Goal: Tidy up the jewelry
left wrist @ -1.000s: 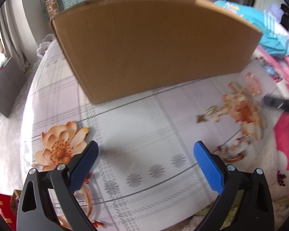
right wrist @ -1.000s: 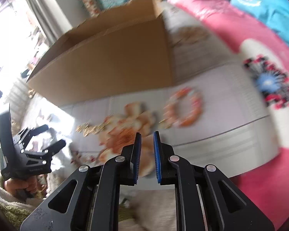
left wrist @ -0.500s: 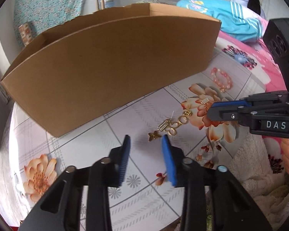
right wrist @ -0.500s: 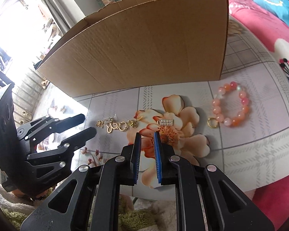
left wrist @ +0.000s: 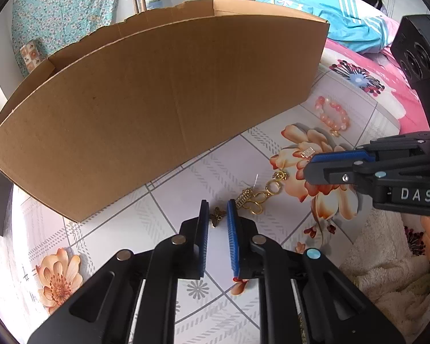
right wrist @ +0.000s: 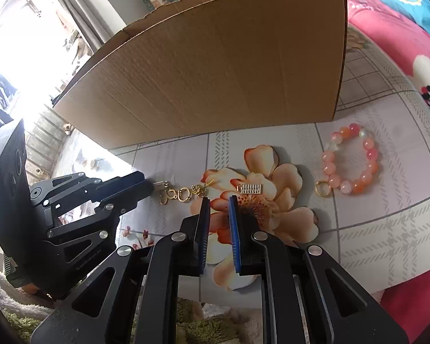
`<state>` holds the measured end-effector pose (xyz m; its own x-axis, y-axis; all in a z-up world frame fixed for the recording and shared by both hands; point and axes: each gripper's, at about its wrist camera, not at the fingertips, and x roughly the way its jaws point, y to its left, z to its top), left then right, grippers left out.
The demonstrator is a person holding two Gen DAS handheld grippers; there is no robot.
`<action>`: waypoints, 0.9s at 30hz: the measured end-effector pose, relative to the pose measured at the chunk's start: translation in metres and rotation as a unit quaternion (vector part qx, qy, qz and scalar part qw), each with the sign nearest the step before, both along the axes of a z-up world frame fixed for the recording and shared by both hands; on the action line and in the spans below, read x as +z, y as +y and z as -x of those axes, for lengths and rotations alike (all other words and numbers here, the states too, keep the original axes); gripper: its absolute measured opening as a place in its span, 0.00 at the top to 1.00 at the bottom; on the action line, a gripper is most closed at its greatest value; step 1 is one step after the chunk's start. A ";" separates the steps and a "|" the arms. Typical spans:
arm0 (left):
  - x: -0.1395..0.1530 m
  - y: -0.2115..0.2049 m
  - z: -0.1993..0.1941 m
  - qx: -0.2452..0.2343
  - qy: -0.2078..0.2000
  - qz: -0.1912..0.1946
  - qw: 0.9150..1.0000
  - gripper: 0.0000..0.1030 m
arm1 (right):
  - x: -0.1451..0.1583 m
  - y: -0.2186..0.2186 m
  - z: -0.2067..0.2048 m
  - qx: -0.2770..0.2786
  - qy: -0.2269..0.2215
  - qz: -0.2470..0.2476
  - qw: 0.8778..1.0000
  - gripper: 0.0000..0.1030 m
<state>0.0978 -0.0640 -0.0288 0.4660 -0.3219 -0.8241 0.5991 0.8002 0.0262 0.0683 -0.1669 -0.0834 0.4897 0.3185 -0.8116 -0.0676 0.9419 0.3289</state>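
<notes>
A small bronze butterfly charm (left wrist: 217, 215) lies on the flowered tablecloth between the tips of my left gripper (left wrist: 216, 205). Its jaws are closing, with a slit left on each side of the charm. Just right of it lies a gold looped chain piece (left wrist: 258, 197) (right wrist: 180, 193). Farther right are a small silver bar charm (left wrist: 307, 152) (right wrist: 249, 188), a gold ring (right wrist: 322, 189) and a pink bead bracelet (right wrist: 351, 159) (left wrist: 332, 113). My right gripper (right wrist: 217, 200) (left wrist: 308, 169) hovers over the orange flower print, jaws nearly together, with nothing between them. The left gripper (right wrist: 147, 185) hides the butterfly charm in the right wrist view.
A large open cardboard box (left wrist: 157, 109) (right wrist: 215, 71) stands right behind the jewelry and fills the back of the table. A pink blanket (right wrist: 401, 43) and bedding lie to the right. A fluffy cream cloth (left wrist: 387, 272) lies at the table's near edge.
My left gripper's jaws went from wide apart to a narrow slit, and it moved across the table to the butterfly charm. The right gripper settled over the flower print, jaws unchanged.
</notes>
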 end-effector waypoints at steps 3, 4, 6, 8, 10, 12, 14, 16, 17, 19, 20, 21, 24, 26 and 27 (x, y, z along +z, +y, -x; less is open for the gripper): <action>0.000 -0.001 0.000 0.002 0.001 0.004 1.000 0.89 | 0.002 -0.003 -0.001 0.000 -0.002 -0.001 1.000 0.86; 0.001 0.001 0.000 0.002 0.000 0.005 1.000 0.89 | 0.003 -0.003 -0.001 0.001 -0.005 0.000 1.000 0.86; 0.001 0.004 0.001 0.002 -0.001 0.006 1.000 0.89 | 0.007 -0.005 -0.001 0.002 -0.009 0.004 1.000 0.86; 0.001 0.007 0.001 0.004 0.001 0.008 1.000 0.88 | 0.009 -0.005 -0.001 0.001 -0.012 0.009 1.000 0.86; 0.002 0.009 0.001 0.008 0.002 0.011 1.000 0.89 | 0.011 -0.005 0.000 0.001 -0.014 0.017 1.000 0.86; 0.002 0.011 0.001 0.013 0.004 0.013 1.000 0.89 | 0.012 -0.004 0.001 -0.002 -0.017 0.031 0.999 0.86; 0.002 0.013 0.001 0.017 0.004 0.016 1.000 0.89 | 0.013 -0.005 0.000 -0.006 -0.019 0.045 0.999 0.84; 0.002 0.014 0.001 0.019 0.005 0.019 1.000 0.89 | 0.013 -0.006 -0.003 -0.011 -0.021 0.058 0.998 0.78; 0.002 0.015 0.001 0.021 0.005 0.020 1.000 0.89 | 0.012 -0.006 -0.005 -0.014 -0.020 0.067 0.997 0.78; 0.002 0.017 0.001 0.021 0.005 0.024 0.999 0.89 | 0.012 -0.008 -0.007 -0.014 -0.019 0.075 0.997 0.78; 0.003 0.017 0.002 0.022 0.005 0.026 0.999 0.89 | 0.012 -0.007 -0.008 -0.015 -0.018 0.081 0.996 0.78; 0.003 0.017 0.002 0.021 0.004 0.028 0.999 0.89 | 0.011 -0.007 -0.010 -0.015 -0.018 0.086 0.996 0.78; 0.004 0.016 0.002 0.021 0.002 0.032 0.999 0.89 | 0.011 -0.002 -0.014 -0.012 -0.019 0.109 0.994 0.78; 0.004 0.018 0.002 0.021 0.002 0.035 0.999 0.89 | 0.011 0.005 -0.015 -0.007 -0.023 0.128 0.991 0.78; 0.003 0.018 0.001 0.020 0.002 0.035 0.999 0.89 | 0.011 0.009 -0.015 -0.003 -0.026 0.143 0.989 0.78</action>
<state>0.0964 -0.0455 -0.0253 0.4760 -0.3601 -0.8023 0.5658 0.8238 -0.0341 0.0835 -0.1579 -0.0726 0.5350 0.0756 -0.8414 -0.0709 0.9965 0.0445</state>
